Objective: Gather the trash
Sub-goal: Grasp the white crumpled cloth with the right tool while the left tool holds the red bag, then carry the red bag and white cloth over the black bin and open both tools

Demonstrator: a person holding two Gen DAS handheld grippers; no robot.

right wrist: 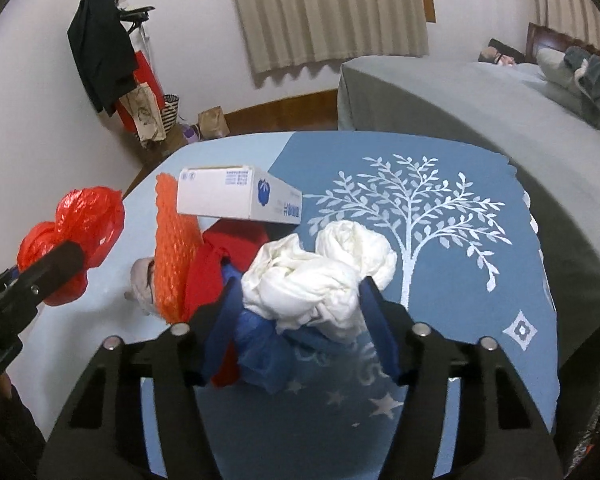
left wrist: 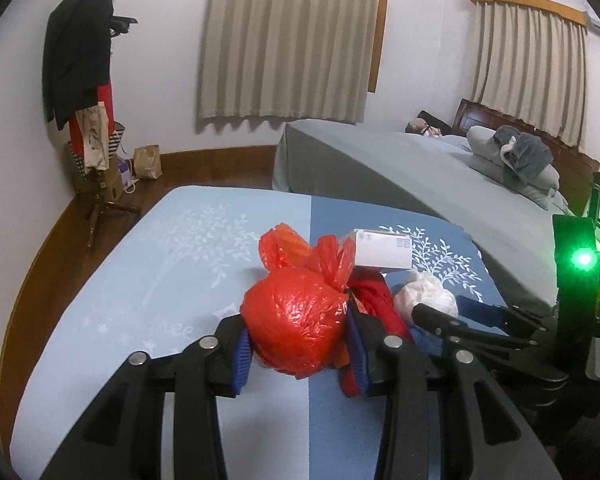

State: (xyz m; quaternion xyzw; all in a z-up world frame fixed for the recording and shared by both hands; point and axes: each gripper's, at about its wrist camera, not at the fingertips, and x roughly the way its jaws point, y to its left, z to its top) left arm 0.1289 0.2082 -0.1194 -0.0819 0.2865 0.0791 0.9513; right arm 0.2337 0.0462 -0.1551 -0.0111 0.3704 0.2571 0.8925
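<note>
My left gripper (left wrist: 298,354) clenched the red bag (left wrist: 296,320); my right gripper (right wrist: 300,320) squeezed white wrapping (right wrist: 300,284), half hiding a blue bag (right wrist: 260,356).

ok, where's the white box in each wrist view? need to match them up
Left wrist: white box sits just right of centre, behind the red bag that the left tongs hold.
Right wrist: box is left of centre, upper middle, lying on the trash pile beyond the white wad.
Shared landmark: the white tree print on the blue cover, right of the box in both.
</note>
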